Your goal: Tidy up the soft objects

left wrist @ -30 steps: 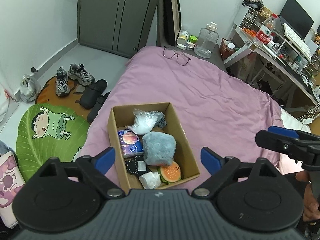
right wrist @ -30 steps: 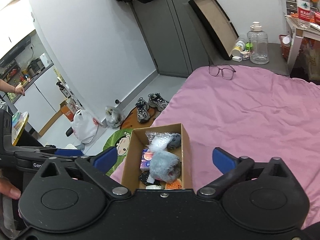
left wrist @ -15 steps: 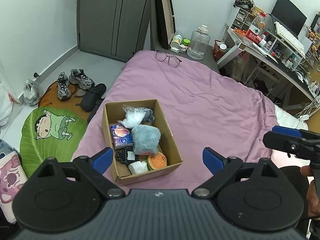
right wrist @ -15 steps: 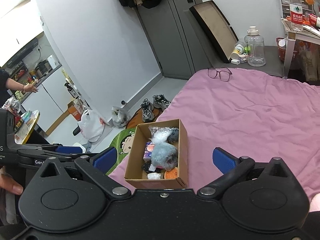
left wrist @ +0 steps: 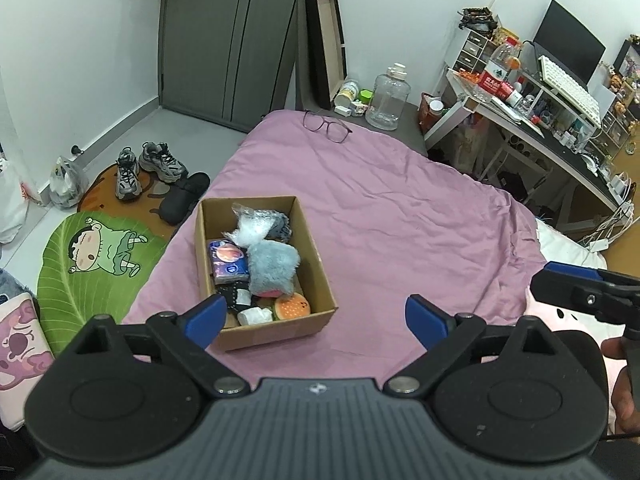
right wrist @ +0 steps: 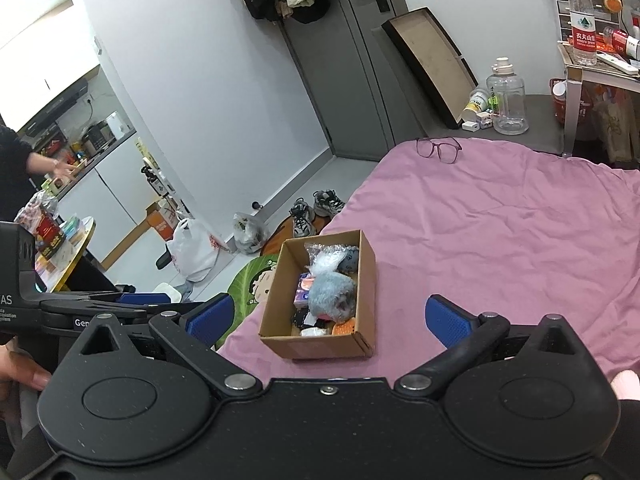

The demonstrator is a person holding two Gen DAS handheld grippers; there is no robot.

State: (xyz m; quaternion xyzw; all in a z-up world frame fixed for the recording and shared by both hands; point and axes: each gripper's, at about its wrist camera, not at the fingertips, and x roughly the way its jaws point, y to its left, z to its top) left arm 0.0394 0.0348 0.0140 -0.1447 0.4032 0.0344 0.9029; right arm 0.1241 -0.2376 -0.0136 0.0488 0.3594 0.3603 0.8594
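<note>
A cardboard box (left wrist: 316, 264) (right wrist: 366, 280) sits on the pink bed cover near the bed's left edge. It holds a grey-blue fluffy toy (left wrist: 272, 266) (right wrist: 332, 292), a clear crinkly bag (left wrist: 252, 228), a purple tissue pack (left wrist: 228, 266), an orange burger-shaped soft toy (left wrist: 292, 307) and small white and black items. My left gripper (left wrist: 312, 318) is open and empty, held back above the box's near end. My right gripper (right wrist: 328, 318) is open and empty, also behind the box; it shows at the right edge of the left wrist view (left wrist: 576, 288).
Glasses (left wrist: 328, 126) (right wrist: 440, 148) lie at the bed's far end. Shoes (left wrist: 148, 168) and a green cartoon mat (left wrist: 92, 260) are on the floor left of the bed. A cluttered desk (left wrist: 540, 104) stands at right. A pink pillow (left wrist: 560, 316) lies near right.
Both grippers have pulled back and up from the box, so it looks smaller and farther. The box's contents have not moved. Both grippers stayed open.
</note>
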